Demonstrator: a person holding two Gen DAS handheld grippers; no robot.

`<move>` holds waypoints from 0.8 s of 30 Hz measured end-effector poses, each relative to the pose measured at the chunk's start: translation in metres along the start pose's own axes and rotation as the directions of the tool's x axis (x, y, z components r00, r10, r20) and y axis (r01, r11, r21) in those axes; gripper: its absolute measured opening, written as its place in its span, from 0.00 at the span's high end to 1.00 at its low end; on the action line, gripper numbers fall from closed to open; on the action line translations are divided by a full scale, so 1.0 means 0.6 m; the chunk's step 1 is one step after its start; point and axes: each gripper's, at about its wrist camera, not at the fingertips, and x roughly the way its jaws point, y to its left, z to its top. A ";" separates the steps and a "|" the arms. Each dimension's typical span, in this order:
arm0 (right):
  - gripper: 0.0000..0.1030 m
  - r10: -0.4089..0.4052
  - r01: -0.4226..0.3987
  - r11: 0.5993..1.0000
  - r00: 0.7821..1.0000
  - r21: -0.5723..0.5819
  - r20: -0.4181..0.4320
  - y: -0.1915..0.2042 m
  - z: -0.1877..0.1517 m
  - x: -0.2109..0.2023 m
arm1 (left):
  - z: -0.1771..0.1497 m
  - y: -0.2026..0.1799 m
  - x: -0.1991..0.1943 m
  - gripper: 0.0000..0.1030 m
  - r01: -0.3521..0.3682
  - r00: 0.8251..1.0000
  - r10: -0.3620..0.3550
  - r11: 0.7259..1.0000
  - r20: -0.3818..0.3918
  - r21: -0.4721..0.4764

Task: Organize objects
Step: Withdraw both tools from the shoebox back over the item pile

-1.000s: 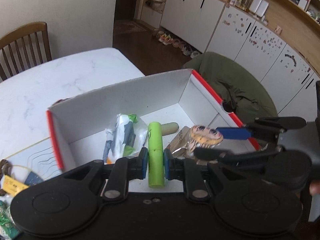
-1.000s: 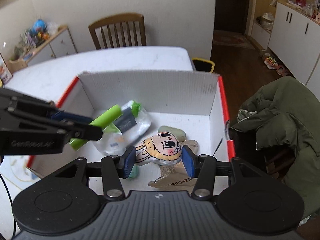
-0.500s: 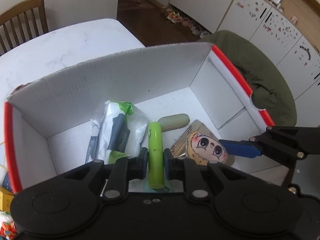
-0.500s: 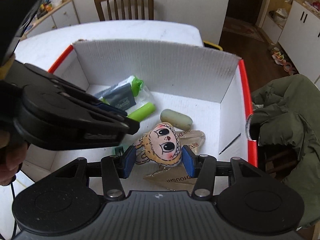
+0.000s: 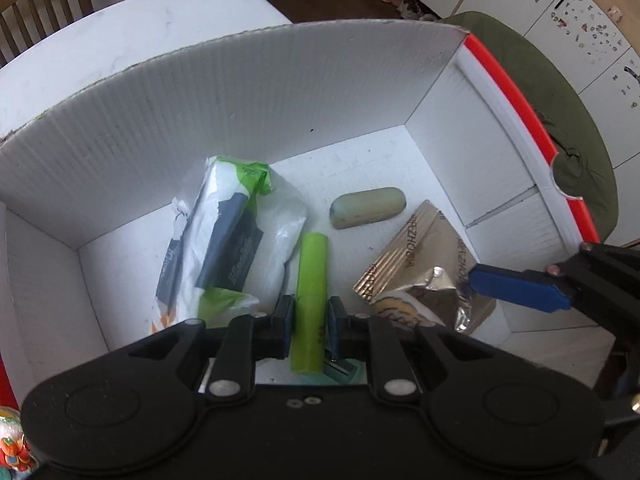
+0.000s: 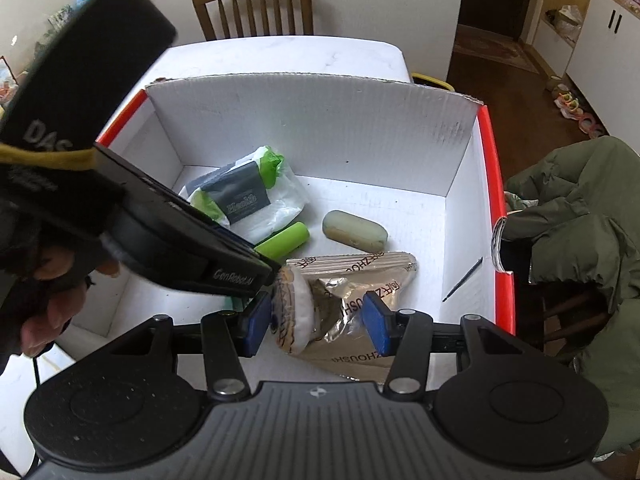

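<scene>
Clamping green tube [image 5: 310, 304], left hand-held gripper [image 5: 310, 320] angled into box [image 5: 240, 92]

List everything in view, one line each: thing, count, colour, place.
box: one, white with red rims, on the table
plastic bag: one, white and green with a dark label, box floor, left
tube: one, lime green, between the left jaws
oval bar: one, grey-green, box floor, middle
foil packet: one, gold, box floor, right
face toy: one, white and tan, between the right jaws
table: one, white marble
chair: one, brown wood, behind the table
coat: one, olive, right of the box
left gripper: one, black, jaws shut on the tube
right gripper: one, black, jaws open
</scene>
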 end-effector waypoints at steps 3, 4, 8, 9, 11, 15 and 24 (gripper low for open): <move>0.50 0.018 -0.018 1.000 1.000 0.013 0.004 -0.007 -0.004 -0.003 | 0.000 0.003 0.000 0.77 0.004 1.000 -0.004 1.000 -0.003 -0.009; 0.49 0.025 -0.025 0.999 1.000 0.023 0.006 -0.010 -0.006 -0.006 | -0.001 0.003 -0.001 0.76 0.002 1.000 -0.002 1.000 -0.003 -0.009; 0.46 0.034 -0.035 0.999 0.999 0.037 0.016 -0.016 -0.009 -0.011 | -0.004 0.003 -0.006 0.72 0.004 1.000 -0.004 1.000 0.012 0.001; 0.46 0.036 -0.037 0.999 0.999 0.036 0.019 -0.016 -0.010 -0.013 | -0.005 0.002 -0.010 0.69 0.009 1.000 -0.009 1.000 0.020 0.008; 0.46 0.031 -0.032 0.999 0.999 0.027 0.028 -0.014 -0.012 -0.018 | -0.008 0.001 -0.019 0.65 0.011 0.999 -0.011 1.000 0.035 0.013; 0.46 0.038 -0.039 0.998 0.998 0.040 0.047 -0.014 -0.015 -0.031 | -0.016 0.004 -0.042 0.61 0.024 0.997 -0.024 1.000 0.069 0.007; 0.46 0.025 -0.030 0.998 0.995 0.050 0.101 0.004 -0.012 -0.070 | -0.049 0.007 -0.130 0.54 0.102 0.969 -0.109 0.994 0.221 0.039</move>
